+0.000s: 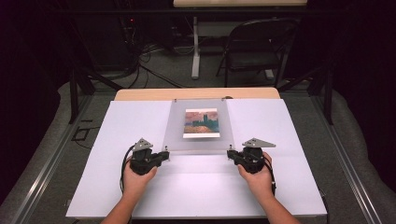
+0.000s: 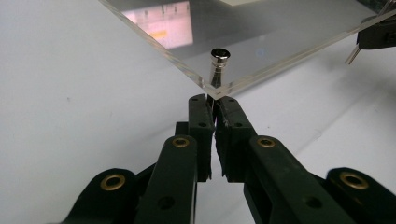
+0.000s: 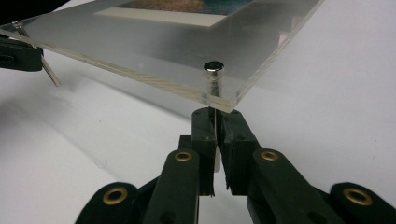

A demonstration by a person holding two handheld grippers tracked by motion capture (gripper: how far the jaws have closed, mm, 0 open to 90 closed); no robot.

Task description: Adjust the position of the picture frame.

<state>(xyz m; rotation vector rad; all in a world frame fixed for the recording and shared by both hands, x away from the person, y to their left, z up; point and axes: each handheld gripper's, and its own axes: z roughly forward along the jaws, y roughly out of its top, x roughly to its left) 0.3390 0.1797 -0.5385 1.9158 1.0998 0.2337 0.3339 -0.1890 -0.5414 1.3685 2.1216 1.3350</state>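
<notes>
Lifting acrylic frame [image 1: 198,127] by near corners.
Left gripper [image 2: 213,105] and right gripper [image 3: 216,116]: jaws clenched under corner bolts [image 2: 219,58] [image 3: 213,71], probably on bolt stems; near edge raised off desk [image 1: 196,191], far edge apparently resting. Picture [image 1: 201,122] sandwiched inside. Next, probably: raise both sides evenly, keep grip firm, avoid tilt.

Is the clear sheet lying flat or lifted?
Lifted at the near edge: both gripper views show the clear sheet raised above the white table.
</notes>
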